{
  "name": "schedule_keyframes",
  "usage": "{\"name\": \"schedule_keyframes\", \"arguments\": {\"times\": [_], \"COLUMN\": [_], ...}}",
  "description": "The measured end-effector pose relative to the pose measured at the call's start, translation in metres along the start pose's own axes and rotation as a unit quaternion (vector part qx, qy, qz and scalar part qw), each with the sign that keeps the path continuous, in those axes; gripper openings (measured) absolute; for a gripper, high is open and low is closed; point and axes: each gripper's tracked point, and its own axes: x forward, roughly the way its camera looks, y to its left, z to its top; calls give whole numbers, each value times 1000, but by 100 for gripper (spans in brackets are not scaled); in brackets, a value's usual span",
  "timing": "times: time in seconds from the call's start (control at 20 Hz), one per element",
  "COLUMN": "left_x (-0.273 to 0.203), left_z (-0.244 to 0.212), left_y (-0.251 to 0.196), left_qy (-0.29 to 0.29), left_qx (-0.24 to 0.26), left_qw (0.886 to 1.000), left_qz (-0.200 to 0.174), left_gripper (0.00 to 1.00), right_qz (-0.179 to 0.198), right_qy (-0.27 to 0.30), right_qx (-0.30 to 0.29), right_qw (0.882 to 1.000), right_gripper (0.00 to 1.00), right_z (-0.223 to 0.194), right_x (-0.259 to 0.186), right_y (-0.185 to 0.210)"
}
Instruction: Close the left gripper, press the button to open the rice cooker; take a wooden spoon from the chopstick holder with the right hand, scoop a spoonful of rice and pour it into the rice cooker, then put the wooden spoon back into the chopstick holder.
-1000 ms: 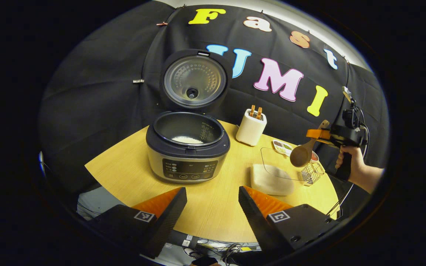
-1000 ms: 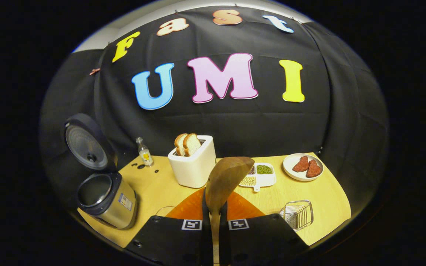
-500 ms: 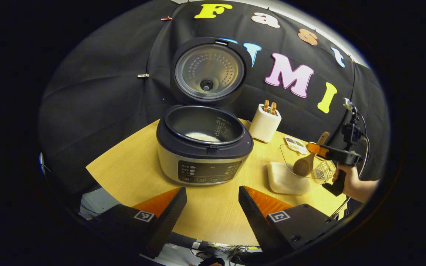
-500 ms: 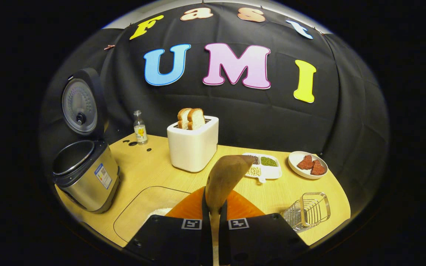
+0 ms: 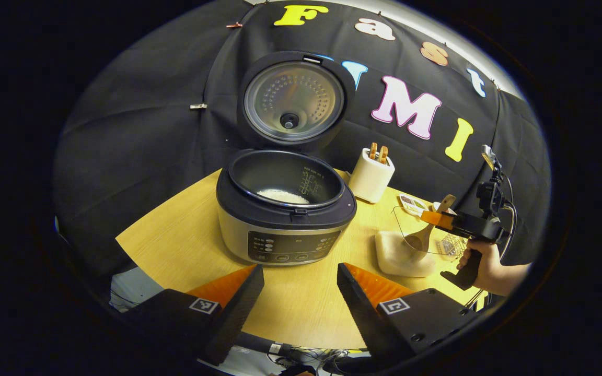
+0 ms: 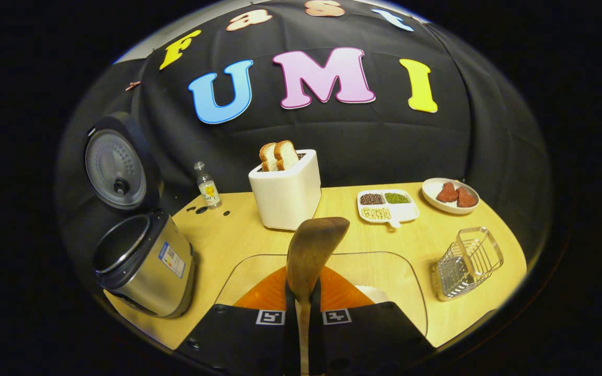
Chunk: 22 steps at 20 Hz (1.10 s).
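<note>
The rice cooker [image 5: 285, 209] is found with its lid [image 5: 293, 99] raised, so the button step is judged done. A thin layer of rice [image 5: 282, 196] is seen at the bottom of the inner pot; whether it was poured by spoon cannot be told. The left gripper [image 5: 301, 277] is held back over the near edge of the table [image 5: 175, 240], its fingers spread apart and nothing gripped between them.

The wooden spoon [image 6: 314, 250] is already out of the chopstick holder [image 6: 468, 261], which is judged to be the wire basket standing on the table to the right. The spoon's handle is clamped between the fingers of the right gripper [image 6: 303, 308], bowl pointing forward and up.

In the left gripper view, the right gripper [image 5: 460, 222] is seen held by a hand [image 5: 489, 263], with the spoon bowl [image 5: 415, 241] lowered into the clear rice container [image 5: 411, 245], at or just above the white rice there; contact cannot be confirmed. The scoop is judged to be in hand.

Left to do: lifting a spoonful, carrying it across to the cooker, which stands well apart on the spoon's left, pouring, and returning the spoon to the holder.
</note>
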Motion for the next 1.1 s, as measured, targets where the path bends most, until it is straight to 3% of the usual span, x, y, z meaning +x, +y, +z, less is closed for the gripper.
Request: {"name": "schedule_keyframes", "arguments": {"times": [0.35,0.45,0.75,1.1], "left_x": [-3,-4,-8,-15], "left_z": [1,4,12,18], "left_y": [3,2,0,0], "left_qy": [-2,-6,-17,-24], "left_qx": [-11,-8,-5,-3], "left_qw": [1000,1000,1000,1000], "left_qz": [-1,-2,-7,-11], "left_gripper": [93,96,93,96], "right_qz": [18,22,13,-28], "right_qy": [36,45,57,32], "right_qx": [101,131,227,324], "right_qw": [994,990,972,945], "right_gripper": [11,11,11,11], "right_z": [-3,-3,0,19], "right_x": [-4,-7,-21,-37], "right_y": [17,19,2,-45]}}
